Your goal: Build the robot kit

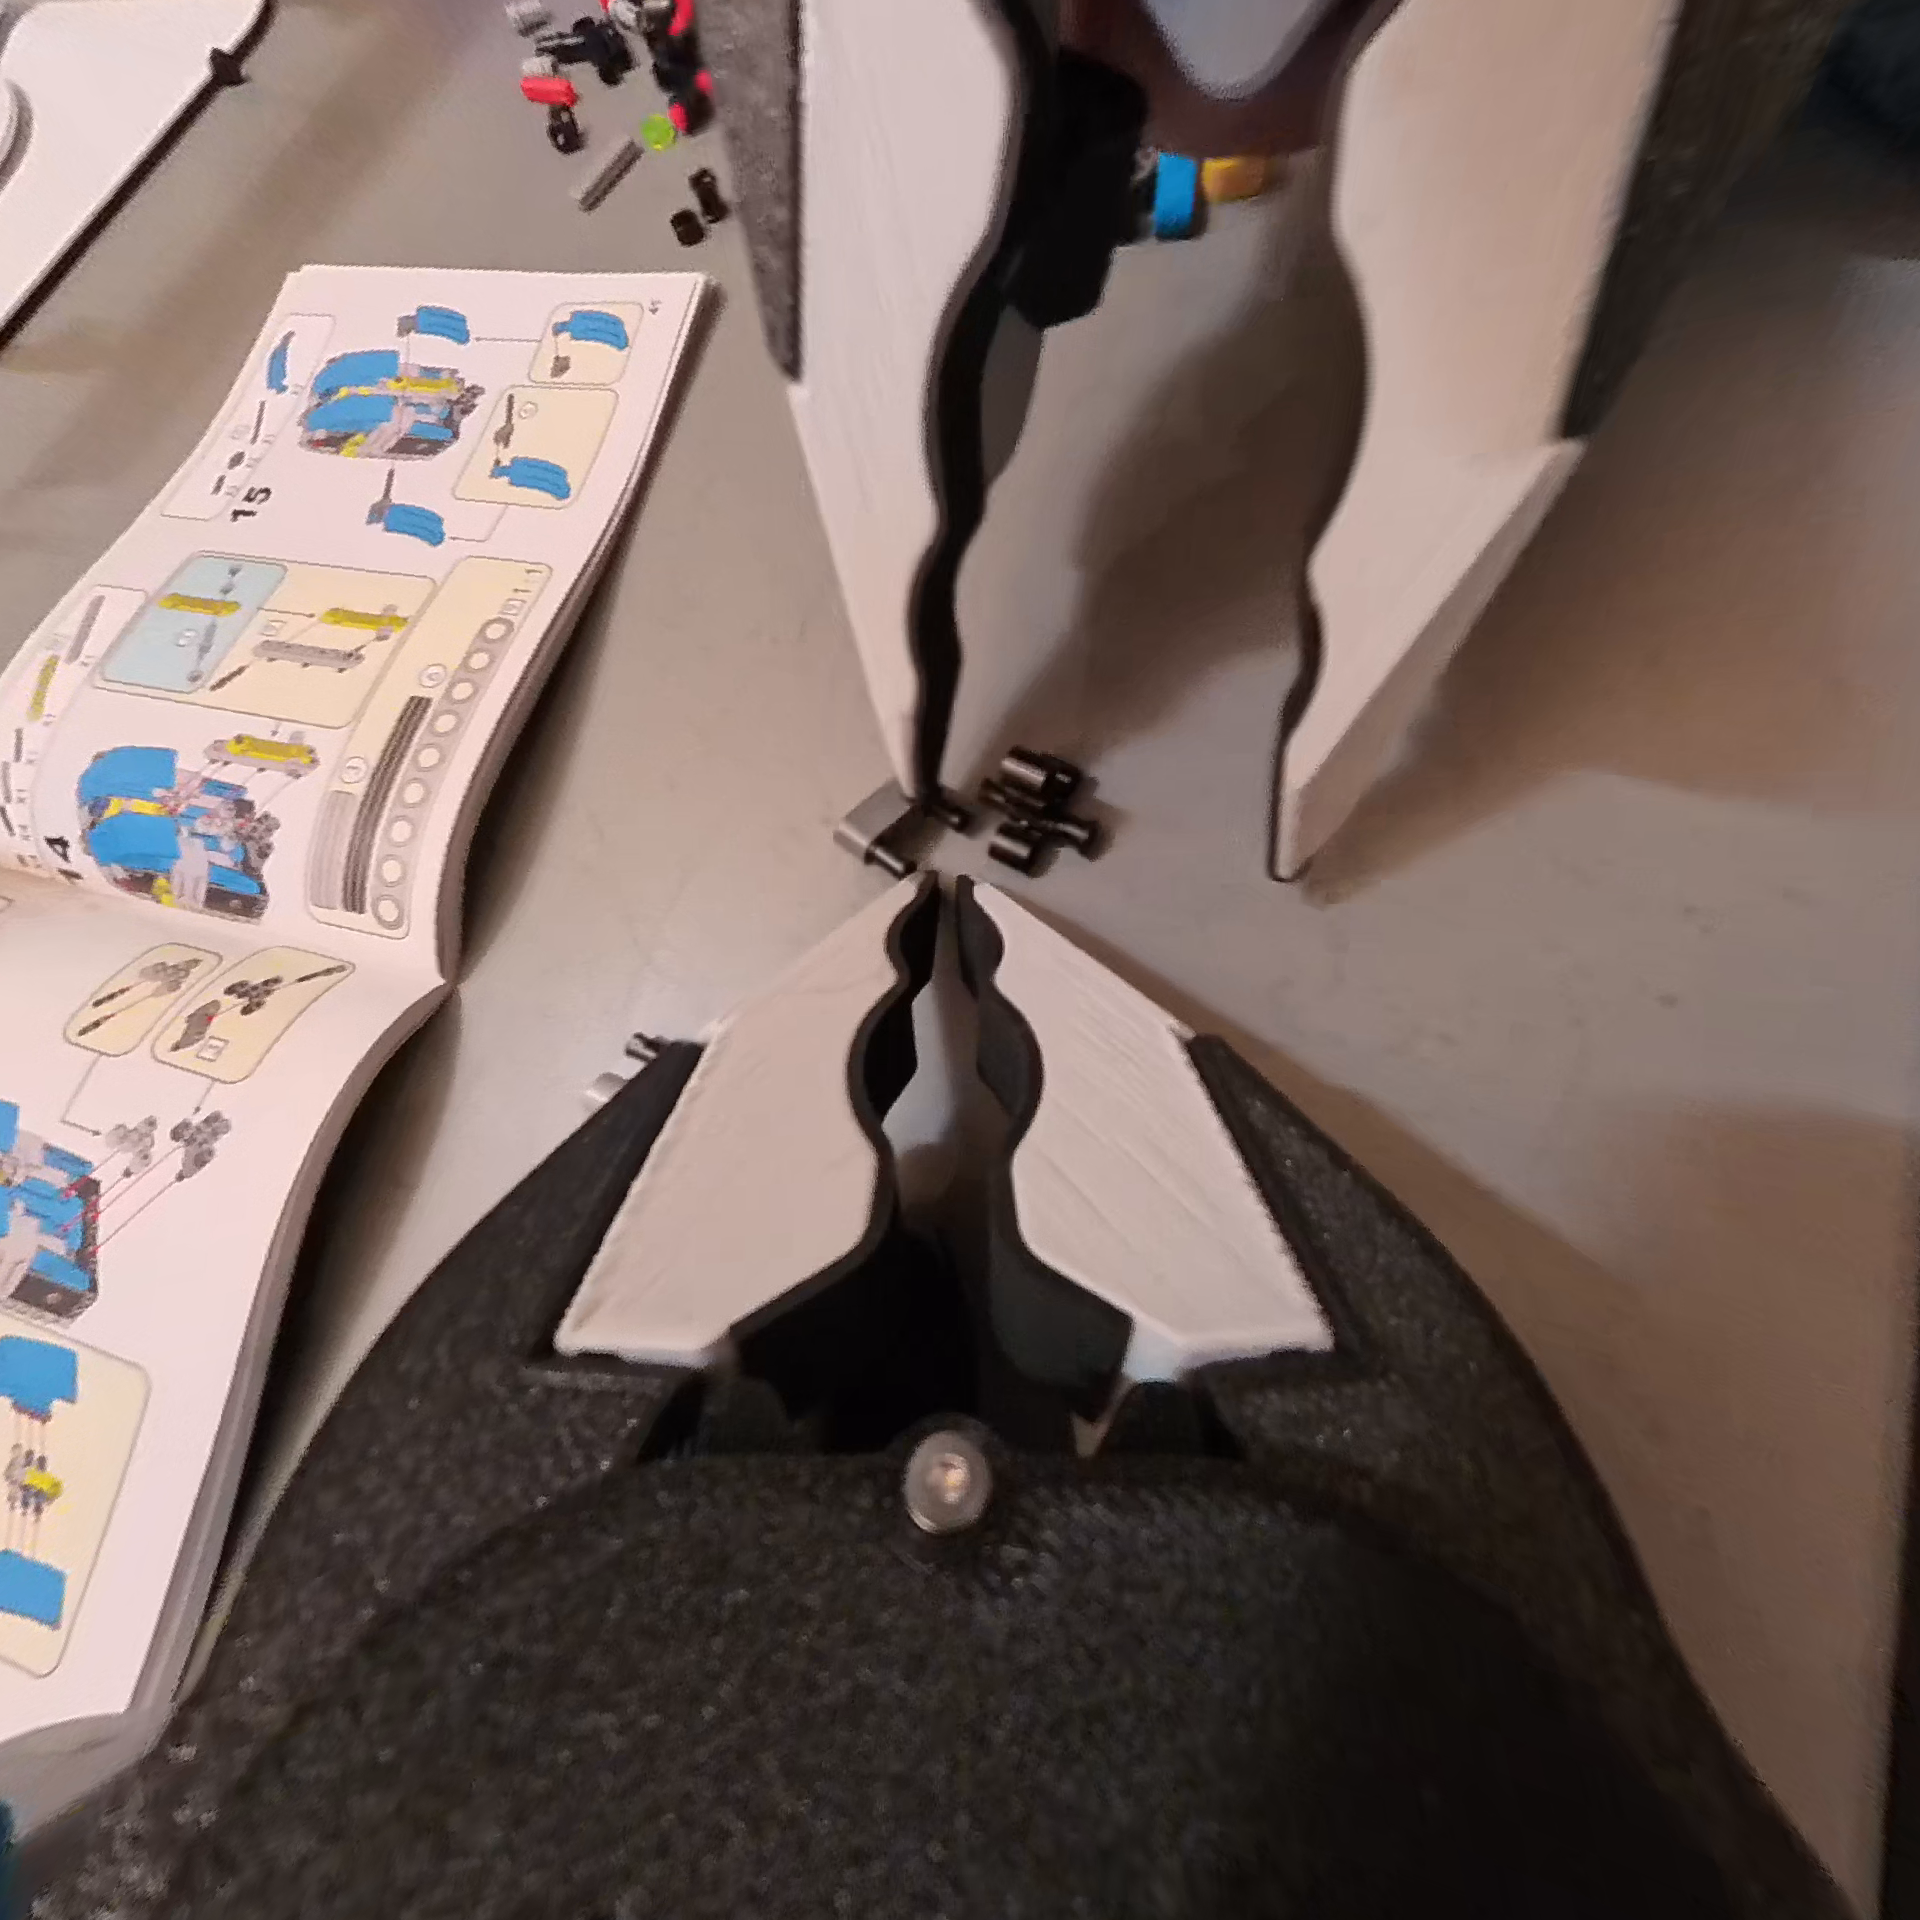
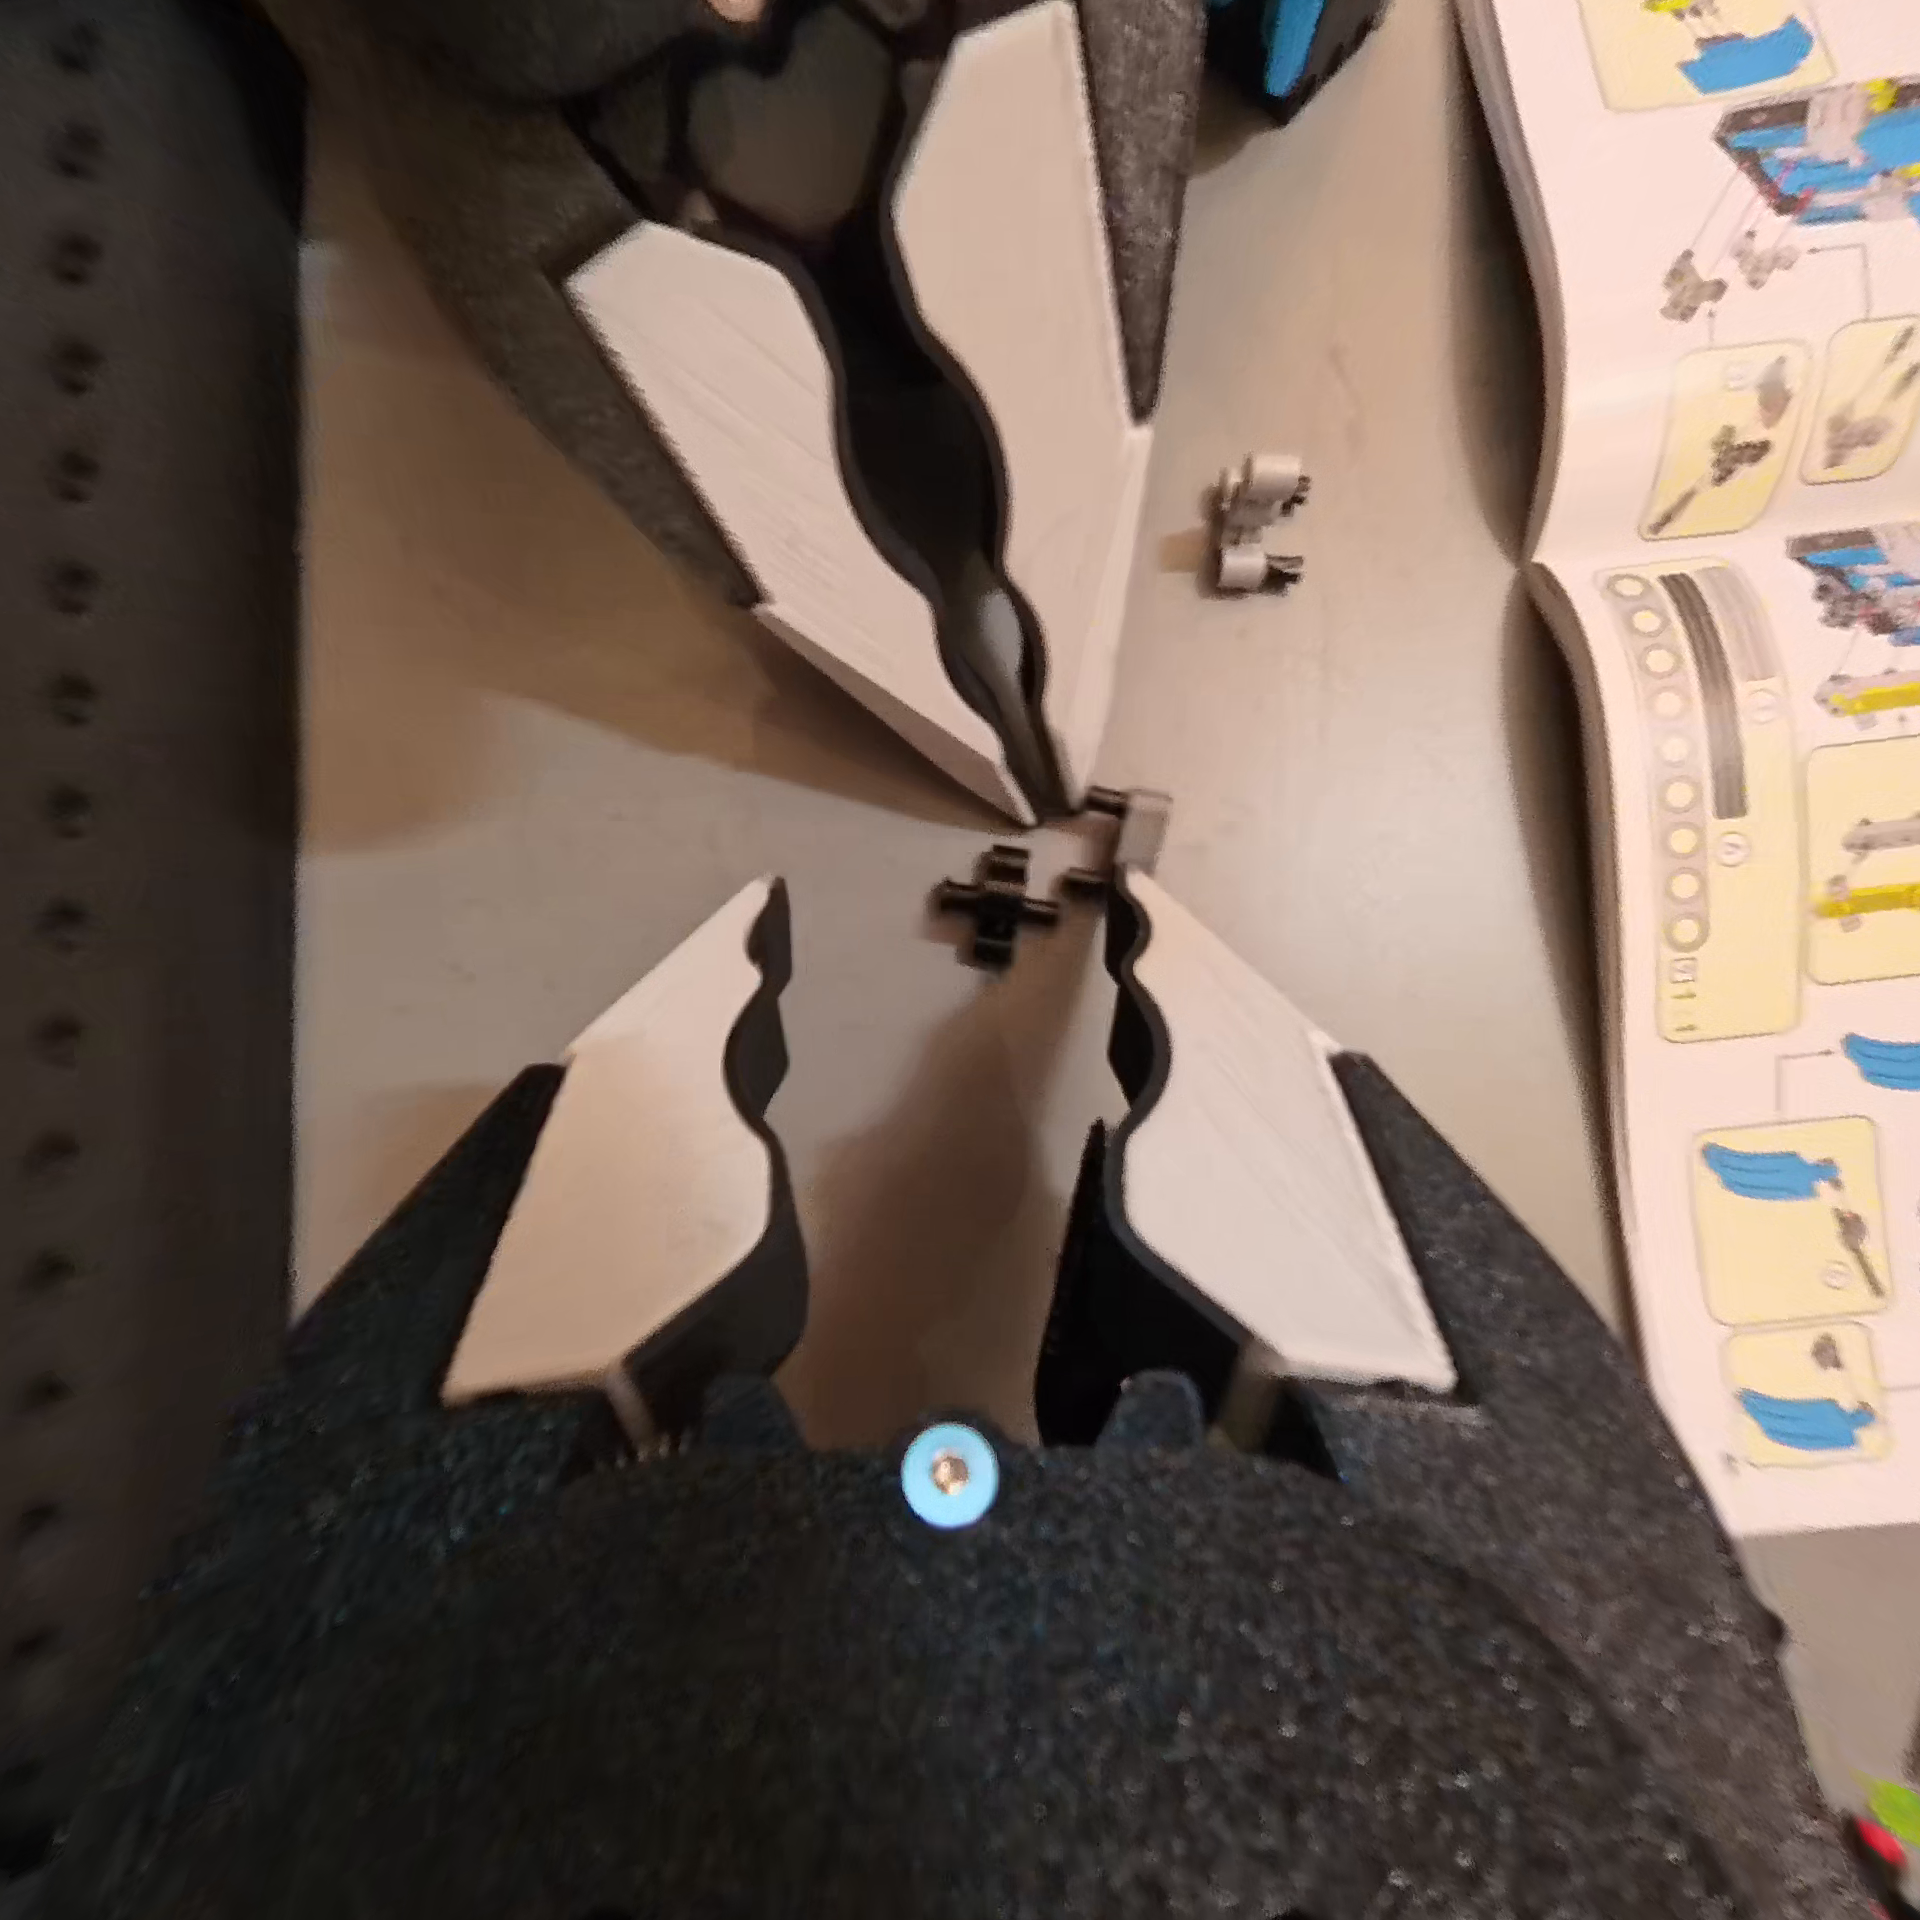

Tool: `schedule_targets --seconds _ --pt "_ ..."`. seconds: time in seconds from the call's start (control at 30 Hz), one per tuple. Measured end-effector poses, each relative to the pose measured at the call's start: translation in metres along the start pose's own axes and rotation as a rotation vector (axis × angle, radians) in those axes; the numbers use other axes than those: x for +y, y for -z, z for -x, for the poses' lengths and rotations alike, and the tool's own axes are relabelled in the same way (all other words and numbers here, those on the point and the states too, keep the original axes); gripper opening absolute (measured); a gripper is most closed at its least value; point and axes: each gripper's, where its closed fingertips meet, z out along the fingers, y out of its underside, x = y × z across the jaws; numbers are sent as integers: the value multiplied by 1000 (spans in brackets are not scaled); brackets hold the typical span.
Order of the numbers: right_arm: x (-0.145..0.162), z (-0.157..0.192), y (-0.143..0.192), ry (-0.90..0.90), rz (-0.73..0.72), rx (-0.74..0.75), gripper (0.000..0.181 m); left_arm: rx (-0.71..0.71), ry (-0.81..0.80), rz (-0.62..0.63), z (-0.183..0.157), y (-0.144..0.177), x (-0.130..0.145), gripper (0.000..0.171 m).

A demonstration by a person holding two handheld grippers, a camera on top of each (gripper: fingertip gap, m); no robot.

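Note:
A small grey building piece (image 1: pixel 873 831) lies on the tan table beside a cluster of small black pins (image 1: pixel 1039 816). My left gripper (image 1: pixel 943 883) is shut, its tips against the grey piece; I cannot tell whether it pinches it. My right gripper (image 1: pixel 1110 831) comes from the opposite side, open, with the pins between its fingers. In the right wrist view, the right gripper (image 2: pixel 951 888) is open around the black pins (image 2: pixel 997 914), one fingertip next to the grey piece (image 2: pixel 1143 821). The left gripper (image 2: pixel 1049 805) meets it there, shut.
An open instruction booklet (image 1: pixel 312 675) lies left of the grippers and shows in the right wrist view (image 2: pixel 1745 727). Loose small parts (image 1: pixel 623 94) lie at the far side. A grey connector (image 2: pixel 1257 525) sits near the booklet. A dark perforated strip (image 2: pixel 73 727) borders the table. Less than 4 cm separates the two grippers' tips. Between my left fingertips and the grey connector (image 2: pixel 1257 525) there is roughly 6 centimeters.

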Motion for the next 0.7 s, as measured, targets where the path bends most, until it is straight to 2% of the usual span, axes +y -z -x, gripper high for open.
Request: schedule_targets --seconds 0.1,0.27,0.47,0.6,0.7 --pt "-4 -2 2 6 -24 13 60 -9 48 6 6 -1 1 3" --pt "6 -17 2 -37 7 59 64 -19 72 -2 10 0 0 1" --pt "4 -5 -5 -14 27 22 63 -65 86 14 19 -4 -1 0" --pt "3 -11 2 -27 8 39 60 -82 112 -39 23 3 -7 0" --pt "-5 -17 8 -19 -57 68 61 -33 106 -46 13 4 -8 0"
